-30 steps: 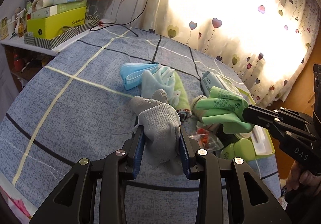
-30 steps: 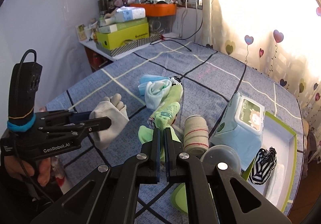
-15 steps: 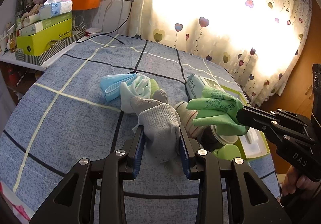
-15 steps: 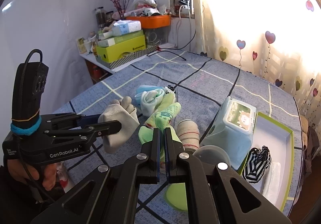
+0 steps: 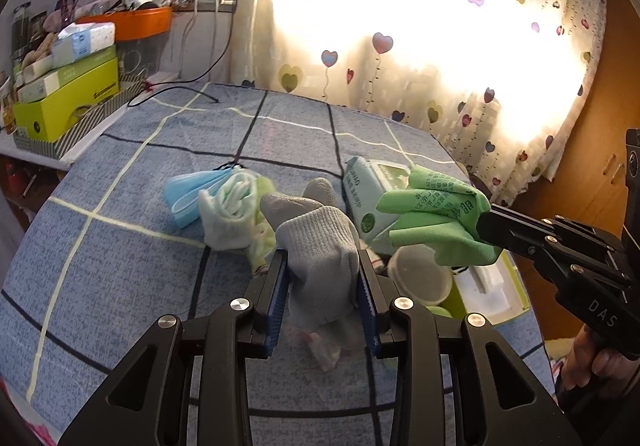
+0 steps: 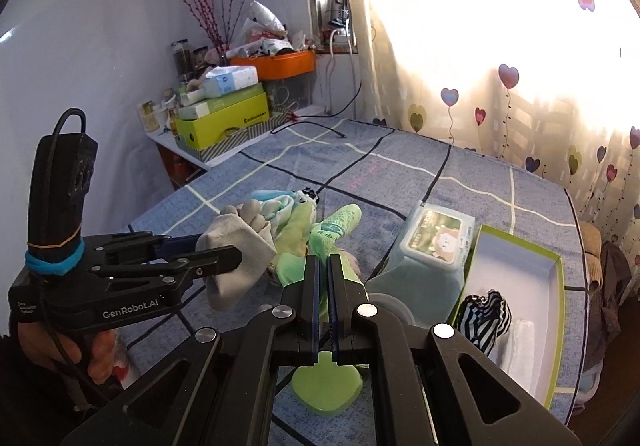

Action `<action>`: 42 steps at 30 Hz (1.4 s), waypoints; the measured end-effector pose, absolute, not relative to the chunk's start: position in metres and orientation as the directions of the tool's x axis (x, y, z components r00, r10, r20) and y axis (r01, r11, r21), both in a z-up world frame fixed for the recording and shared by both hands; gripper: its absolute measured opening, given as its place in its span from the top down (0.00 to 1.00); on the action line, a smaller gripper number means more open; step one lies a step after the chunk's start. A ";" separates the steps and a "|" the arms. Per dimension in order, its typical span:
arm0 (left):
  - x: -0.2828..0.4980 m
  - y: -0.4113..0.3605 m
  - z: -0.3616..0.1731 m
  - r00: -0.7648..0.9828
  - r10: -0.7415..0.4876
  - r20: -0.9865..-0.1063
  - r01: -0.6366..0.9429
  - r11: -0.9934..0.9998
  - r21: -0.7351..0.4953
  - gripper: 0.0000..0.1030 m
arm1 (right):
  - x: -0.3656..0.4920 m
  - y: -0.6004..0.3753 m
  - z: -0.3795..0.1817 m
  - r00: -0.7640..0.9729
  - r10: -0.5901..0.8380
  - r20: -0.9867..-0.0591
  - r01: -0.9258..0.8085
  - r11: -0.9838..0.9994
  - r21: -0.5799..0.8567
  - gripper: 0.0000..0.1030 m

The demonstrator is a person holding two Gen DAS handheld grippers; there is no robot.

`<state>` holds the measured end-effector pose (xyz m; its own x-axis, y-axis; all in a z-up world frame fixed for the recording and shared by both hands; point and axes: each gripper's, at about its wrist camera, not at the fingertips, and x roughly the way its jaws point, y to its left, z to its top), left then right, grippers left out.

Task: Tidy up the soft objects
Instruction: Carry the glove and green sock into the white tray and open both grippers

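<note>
My left gripper (image 5: 323,278) is shut on a grey knit glove (image 5: 320,246) and holds it above the bed; it also shows in the right wrist view (image 6: 236,262). My right gripper (image 6: 324,266) is shut on a green glove (image 6: 332,230), which also shows at the right of the left wrist view (image 5: 436,218). On the blue checked bedcover (image 5: 160,262) lie a blue face mask (image 5: 196,190) and a pale green-white cloth (image 5: 236,210). A green-rimmed white tray (image 6: 520,286) at the right holds a striped black-white cloth (image 6: 486,316).
A wet-wipes pack (image 6: 432,246) lies beside the tray. A round plastic lid (image 5: 420,274) and a green soft piece (image 6: 326,382) lie under the grippers. A shelf with a yellow-green box (image 5: 68,102) and an orange bin (image 5: 132,22) stands at the far left. A curtain (image 5: 440,46) hangs behind.
Both grippers have lifted higher and shifted right with their gloves still held. The two gloves have come closer together above the pile.
</note>
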<state>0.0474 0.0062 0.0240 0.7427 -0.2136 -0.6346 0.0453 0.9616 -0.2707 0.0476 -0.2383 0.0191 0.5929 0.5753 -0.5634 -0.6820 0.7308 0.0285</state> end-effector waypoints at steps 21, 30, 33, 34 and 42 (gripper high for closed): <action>0.085 -0.105 0.057 0.695 -0.384 -0.608 0.301 0.923 -0.240 0.67 | 0.070 -0.360 0.016 0.731 0.418 -0.539 -0.442 0.892 0.091 0.96; 0.093 -0.162 0.041 0.605 -0.443 -0.661 0.398 0.888 -0.231 0.67 | 0.074 -0.399 -0.014 0.725 0.356 -0.590 -0.353 0.927 0.125 0.96; 0.096 -0.178 0.029 0.562 -0.455 -0.690 0.421 0.876 -0.235 0.67 | 0.074 -0.406 -0.029 0.705 0.342 -0.621 -0.334 0.933 0.135 0.96; 0.097 -0.183 0.024 0.547 -0.456 -0.702 0.426 0.874 -0.235 0.67 | 0.075 -0.407 -0.034 0.698 0.338 -0.631 -0.328 0.935 0.137 0.96; 0.109 -0.202 -0.008 0.459 -0.423 -0.781 0.413 0.880 -0.234 0.67 | 0.084 -0.406 -0.074 0.619 0.333 -0.712 -0.325 0.933 0.154 0.96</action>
<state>0.1090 -0.2023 -0.0079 0.4590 -0.4232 -0.7812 0.4134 0.8800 -0.2338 0.0841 -0.4064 -0.0738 0.6188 0.3329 -0.7115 -0.3247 0.9331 0.1542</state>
